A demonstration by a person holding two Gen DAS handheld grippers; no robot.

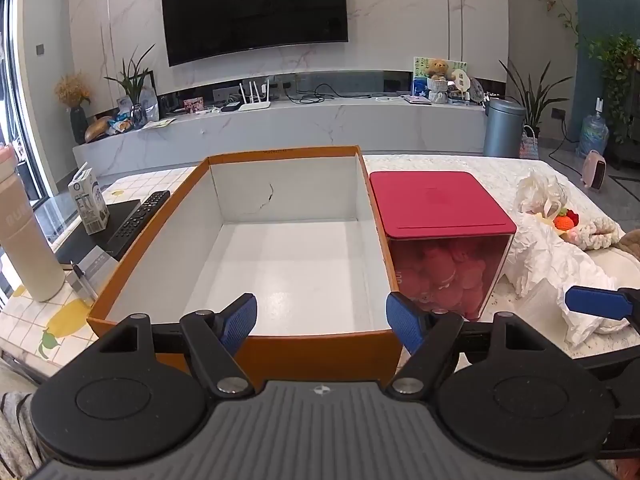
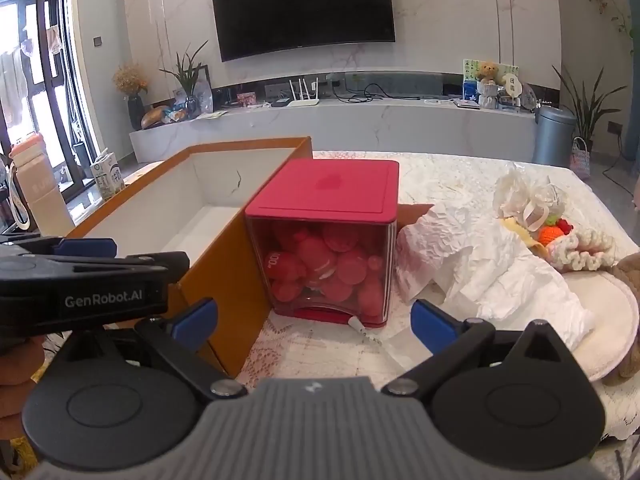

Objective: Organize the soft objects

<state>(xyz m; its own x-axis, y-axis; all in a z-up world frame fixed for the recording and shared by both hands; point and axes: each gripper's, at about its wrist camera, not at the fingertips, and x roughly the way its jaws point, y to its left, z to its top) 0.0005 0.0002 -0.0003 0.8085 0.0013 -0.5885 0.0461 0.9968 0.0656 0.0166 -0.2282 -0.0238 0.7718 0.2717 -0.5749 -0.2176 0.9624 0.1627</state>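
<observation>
An empty orange cardboard box [image 1: 224,164] with a white inside stands on the table; it also shows in the right wrist view [image 2: 224,280]. My left gripper [image 1: 322,326] is open and empty above the box's near wall. My right gripper [image 2: 314,320] is open and empty, low over the table in front of a red-lidded clear container [image 2: 328,216]. Soft things lie to the right: crumpled white paper [image 2: 492,272], a crocheted bouquet [image 2: 556,228], a cream round cushion [image 2: 612,312] and a brown plush [image 2: 632,268] at the edge.
The red-lidded container [image 1: 436,204] touches the box's right side. A remote [image 1: 140,216], a milk carton [image 1: 88,200] and a beige bottle [image 1: 24,240] stand left of the box. The left gripper's body [image 2: 80,280] crosses the right wrist view's left side.
</observation>
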